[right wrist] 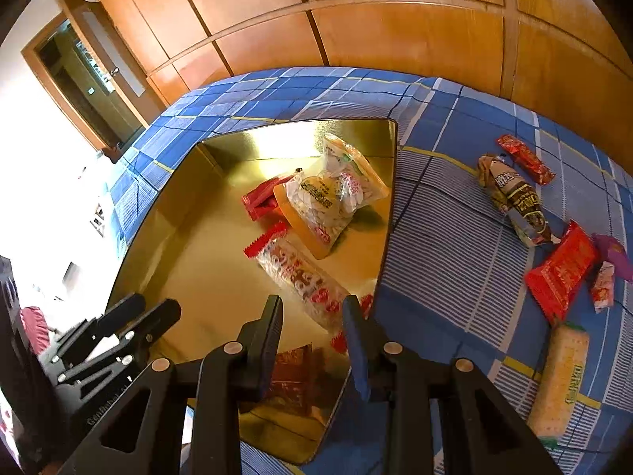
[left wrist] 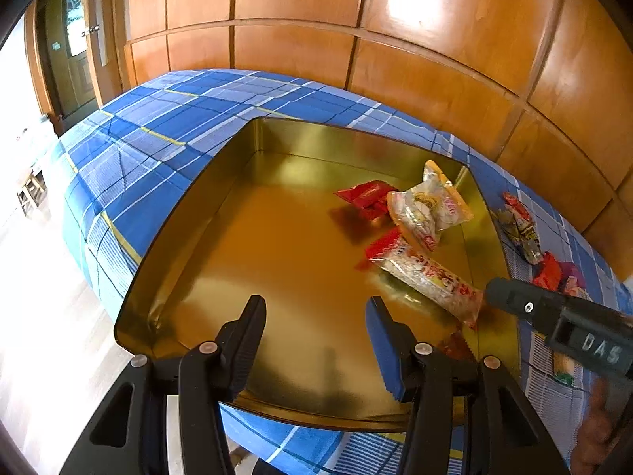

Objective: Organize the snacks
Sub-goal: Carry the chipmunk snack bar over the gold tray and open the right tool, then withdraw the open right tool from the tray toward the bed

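A gold tin tray (left wrist: pixel 237 237) (right wrist: pixel 190 237) sits on the blue checked cloth. Inside it lie a red packet (left wrist: pixel 364 194) (right wrist: pixel 259 200), a clear bag with orange edges (left wrist: pixel 423 209) (right wrist: pixel 328 198) and a long red-and-white packet (left wrist: pixel 419 273) (right wrist: pixel 292 273). My right gripper (right wrist: pixel 312 303) (left wrist: pixel 498 297) is over the tray's right side. The long packet's near end lies between its fingers, against the blue pad, with a gap on the other side. A dark red packet (right wrist: pixel 292 372) lies under it. My left gripper (left wrist: pixel 314 303) (right wrist: pixel 130 312) hangs open over the tray's near edge, holding nothing.
Loose snacks lie on the cloth (right wrist: pixel 435 217) right of the tray: a brown packet (right wrist: pixel 514 202), a red strip (right wrist: pixel 524 158), a flat red packet (right wrist: pixel 561 273), a purple one (right wrist: pixel 613 255) and a cracker pack (right wrist: pixel 561 380). A wooden panel wall (left wrist: pixel 316 39) stands behind.
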### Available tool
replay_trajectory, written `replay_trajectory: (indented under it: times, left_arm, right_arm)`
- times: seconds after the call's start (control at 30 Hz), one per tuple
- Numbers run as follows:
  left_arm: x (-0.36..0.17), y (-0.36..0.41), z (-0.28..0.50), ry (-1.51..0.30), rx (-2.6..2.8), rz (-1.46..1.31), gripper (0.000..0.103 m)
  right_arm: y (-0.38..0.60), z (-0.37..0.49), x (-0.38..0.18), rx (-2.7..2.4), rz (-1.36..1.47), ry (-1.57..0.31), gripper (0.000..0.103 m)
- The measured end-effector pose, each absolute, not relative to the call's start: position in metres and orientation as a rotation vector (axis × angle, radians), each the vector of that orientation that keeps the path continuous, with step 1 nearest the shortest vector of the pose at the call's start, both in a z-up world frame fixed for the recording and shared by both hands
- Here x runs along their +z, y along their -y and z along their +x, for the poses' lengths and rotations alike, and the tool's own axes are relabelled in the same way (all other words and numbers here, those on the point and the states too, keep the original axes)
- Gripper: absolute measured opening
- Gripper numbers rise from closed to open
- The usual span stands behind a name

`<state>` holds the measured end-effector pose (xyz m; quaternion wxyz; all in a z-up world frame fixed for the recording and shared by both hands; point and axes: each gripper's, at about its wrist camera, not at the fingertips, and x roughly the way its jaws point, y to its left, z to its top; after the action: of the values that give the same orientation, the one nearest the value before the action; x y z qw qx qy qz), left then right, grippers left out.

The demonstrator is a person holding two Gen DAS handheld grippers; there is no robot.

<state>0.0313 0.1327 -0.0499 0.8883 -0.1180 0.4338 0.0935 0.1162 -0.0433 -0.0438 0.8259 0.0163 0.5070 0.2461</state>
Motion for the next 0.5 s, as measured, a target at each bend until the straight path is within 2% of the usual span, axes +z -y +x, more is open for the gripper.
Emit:
replay_trajectory:
  times: [0.5]
  left_arm:
    - [-0.042, -0.12, 0.027, -0.886, 0.172, -0.214, 0.053]
  right_arm:
    - [0.051, 0.094, -0.032, 0.512, -0.017, -0.992, 0.032]
